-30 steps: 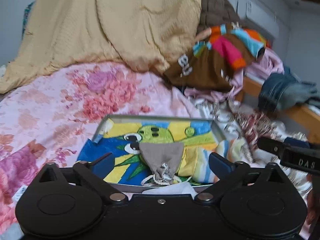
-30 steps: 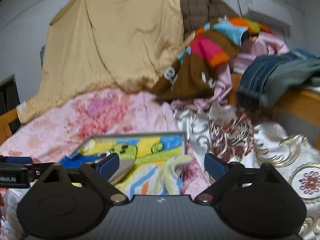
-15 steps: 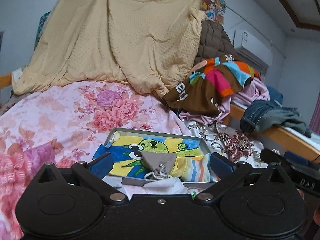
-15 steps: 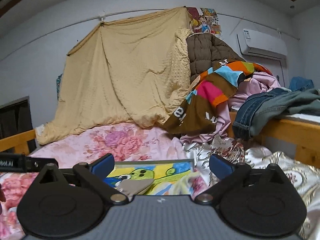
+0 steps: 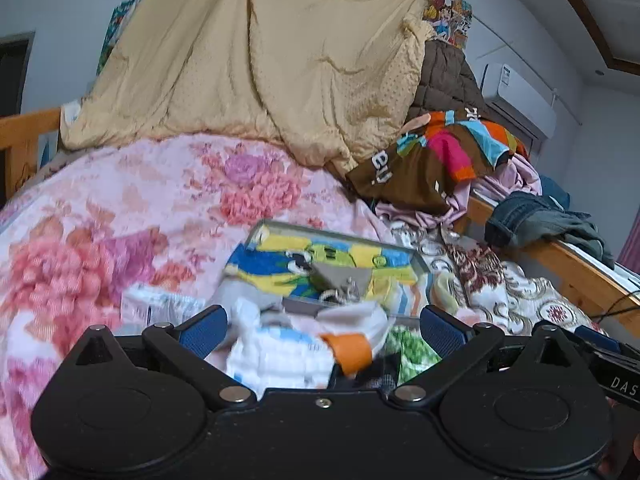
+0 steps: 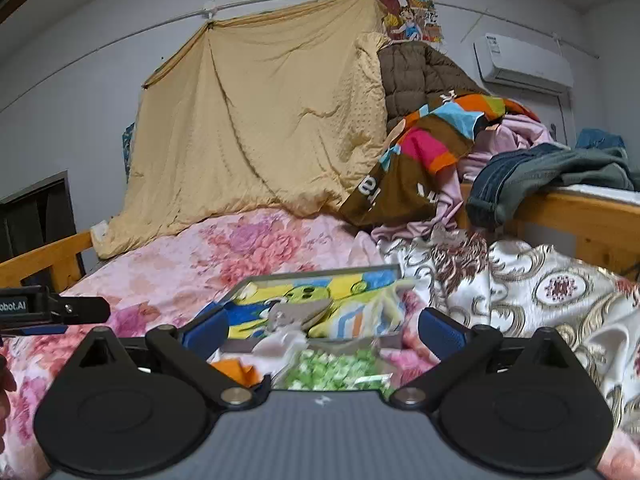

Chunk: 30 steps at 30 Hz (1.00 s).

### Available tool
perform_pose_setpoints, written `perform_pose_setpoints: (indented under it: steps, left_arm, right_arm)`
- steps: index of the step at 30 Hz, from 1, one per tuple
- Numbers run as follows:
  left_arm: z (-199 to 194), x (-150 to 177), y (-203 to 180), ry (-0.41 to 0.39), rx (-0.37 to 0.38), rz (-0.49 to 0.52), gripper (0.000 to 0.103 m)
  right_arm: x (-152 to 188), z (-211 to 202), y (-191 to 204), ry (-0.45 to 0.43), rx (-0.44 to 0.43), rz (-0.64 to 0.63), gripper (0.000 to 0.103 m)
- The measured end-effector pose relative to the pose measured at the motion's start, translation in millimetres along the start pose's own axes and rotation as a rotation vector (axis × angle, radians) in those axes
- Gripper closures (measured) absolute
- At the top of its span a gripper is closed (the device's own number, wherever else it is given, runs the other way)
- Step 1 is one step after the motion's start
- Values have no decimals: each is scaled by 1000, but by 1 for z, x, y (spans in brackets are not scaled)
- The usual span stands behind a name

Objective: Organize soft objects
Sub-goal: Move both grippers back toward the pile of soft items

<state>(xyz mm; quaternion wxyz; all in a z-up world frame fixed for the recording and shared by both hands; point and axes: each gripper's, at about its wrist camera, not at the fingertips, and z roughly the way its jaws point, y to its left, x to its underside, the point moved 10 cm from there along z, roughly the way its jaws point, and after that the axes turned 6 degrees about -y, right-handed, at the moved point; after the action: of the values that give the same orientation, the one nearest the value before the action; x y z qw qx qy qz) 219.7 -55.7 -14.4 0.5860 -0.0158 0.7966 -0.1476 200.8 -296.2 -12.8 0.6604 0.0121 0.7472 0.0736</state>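
The left gripper (image 5: 322,326) has its jaws wide apart, clamped on nothing. Between its blue pads (image 5: 204,330) lies a blurred heap of soft things: a white-and-blue cloth (image 5: 280,354) with an orange patch (image 5: 348,350) near the middle, and a green-patterned piece (image 5: 410,352) to the right. Just beyond the heap sits a shallow grey tray (image 5: 344,234) on the floral bedspread (image 5: 120,208). In the tray are a bright cartoon-print cloth (image 5: 280,264) and, on top of it, a small grey pouch (image 5: 344,278) with a cord.

The right gripper (image 6: 322,328) is likewise open, holding nothing. Near its pads are the green-patterned piece (image 6: 332,368), the orange patch (image 6: 232,368) to the left and a white cloth (image 6: 280,342); the tray (image 6: 320,272) lies just beyond, with the pouch (image 6: 298,312) in it. Part of the other gripper shows at the far left edge.

Farther back, a tan blanket (image 6: 260,128) hangs against the wall, with a clothes pile (image 6: 432,148) to its right and jeans (image 6: 540,176) over a wooden rail (image 6: 580,216).
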Motion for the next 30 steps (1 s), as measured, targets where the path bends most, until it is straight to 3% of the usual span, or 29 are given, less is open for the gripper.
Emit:
perform_pose_setpoints:
  steps: [5,11,21,30]
  left_arm:
    - [-8,26,7,60,21,-12,1]
    - [-5,56,5,135,62,26,1]
    - [10,96,0,236,114,78,1]
    - [25,113,-4,264,153,91,1]
  right_arm:
    - [9,-16,13,8,-10,-14,0]
    - [23,-11,21,81,2,-55,0]
    - [56,13,14,257,47,-53,0]
    - [83,31,10,405,68,-49,0]
